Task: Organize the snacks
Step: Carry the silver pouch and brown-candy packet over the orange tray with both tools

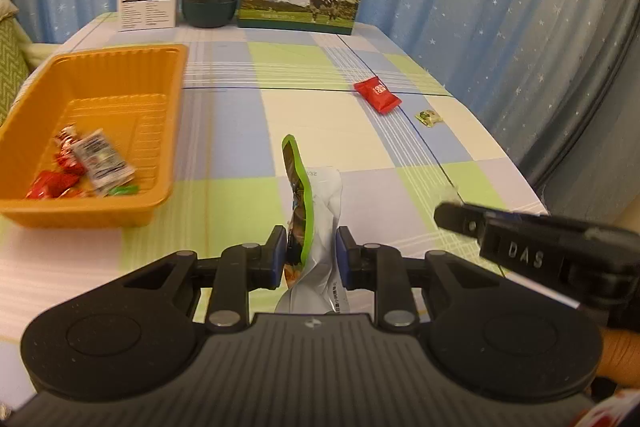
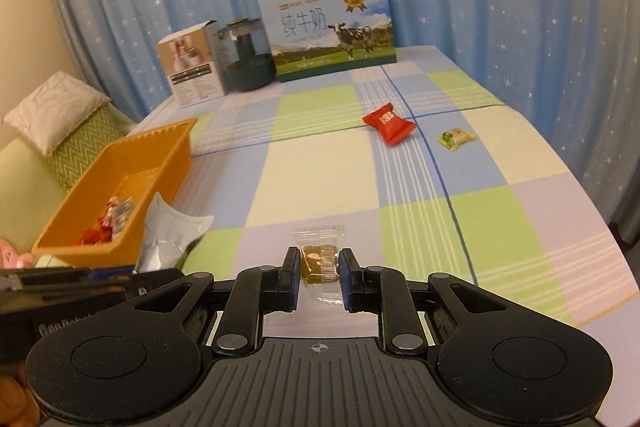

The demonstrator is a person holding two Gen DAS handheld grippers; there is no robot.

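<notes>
My left gripper pinches a green-edged snack pouch; my right gripper pinches a clear-wrapped brown candy. Both hang above the worktop. Best release low inside the orange tray, clearing its rim. Open room ahead; red packet and green candy lie far right.

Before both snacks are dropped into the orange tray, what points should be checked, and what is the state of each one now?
1. Left gripper pinches the green-edged pouch: ok.
2. Right gripper pinches the clear-wrapped snack: ok.
3. Orange tray has free floor beyond the snacks already inside: ok.
4. Either gripper is above the tray: not ok, both are over the tablecloth.
5. Pouch fits lying flat inside: cannot tell.
6. Table is cleared: not ok, red packet and small green packet remain.
</notes>
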